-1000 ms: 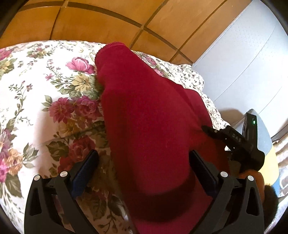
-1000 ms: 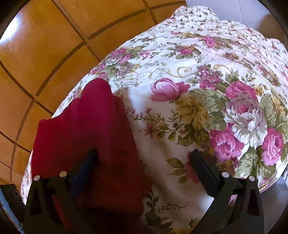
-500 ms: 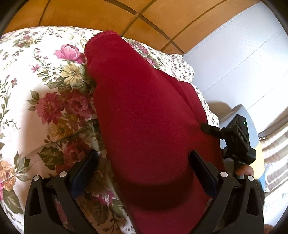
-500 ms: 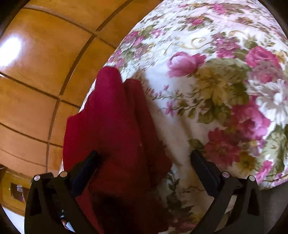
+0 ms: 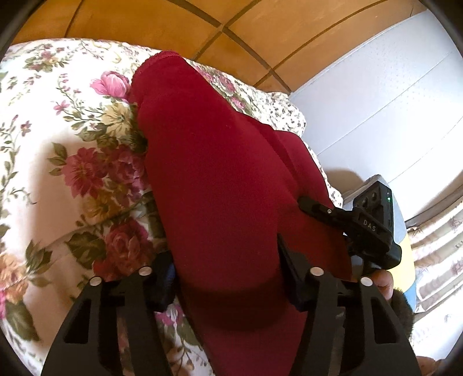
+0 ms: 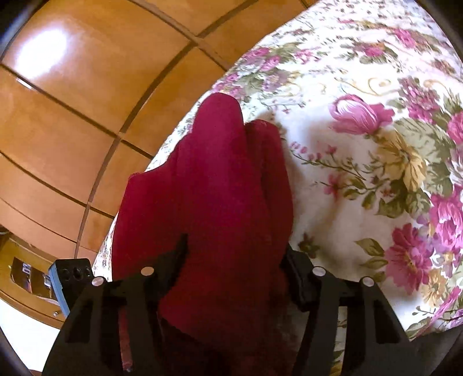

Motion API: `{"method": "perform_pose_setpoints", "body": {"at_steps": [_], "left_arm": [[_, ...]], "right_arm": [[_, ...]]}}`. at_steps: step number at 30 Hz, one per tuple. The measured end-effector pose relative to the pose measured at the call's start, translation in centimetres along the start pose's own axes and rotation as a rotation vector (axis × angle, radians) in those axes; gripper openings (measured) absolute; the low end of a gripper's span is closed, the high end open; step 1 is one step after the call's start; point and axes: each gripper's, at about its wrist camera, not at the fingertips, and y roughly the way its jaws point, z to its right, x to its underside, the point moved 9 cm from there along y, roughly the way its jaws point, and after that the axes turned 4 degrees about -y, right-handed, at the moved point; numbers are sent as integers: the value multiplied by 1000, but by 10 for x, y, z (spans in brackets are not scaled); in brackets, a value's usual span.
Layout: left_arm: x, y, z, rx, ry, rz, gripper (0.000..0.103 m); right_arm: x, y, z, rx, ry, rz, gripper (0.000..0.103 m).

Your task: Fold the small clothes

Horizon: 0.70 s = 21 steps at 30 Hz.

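On the floral bedspread [image 5: 52,173], your red garment [image 5: 220,188] lay lengthwise, near the wooden wall panels [image 5: 162,26]. Your left gripper [image 5: 225,277] was clenched on its near end. Your right gripper [image 6: 234,269] likewise pinched the cloth between both fingers.

A plain dark red soft cloth garment [image 5: 220,185] fills the middle of both views. Under it lies a white bed cover with pink, dark red and yellow flowers and green leaves [image 5: 72,162]. The left hand-held gripper [image 5: 227,277] and the right hand-held gripper [image 6: 234,272] are black with small silver dots. The shiny orange-brown wooden wall with dark lines [image 6: 72,95] fills the upper left of the right view.
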Motion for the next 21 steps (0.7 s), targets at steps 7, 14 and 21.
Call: {"method": "perform_pose_setpoints", "body": {"at_steps": [7, 14, 21], "left_arm": [[9, -31, 2, -59, 49, 53, 54], [7, -56, -6, -130, 102, 95, 54], [-27, -45, 20, -168, 208, 146, 53]], "right_arm": [[6, -1, -42, -110, -94, 33, 49], [14, 17, -80, -178, -181, 28, 49], [-7, 23, -85, -182, -216, 78, 49]]}}
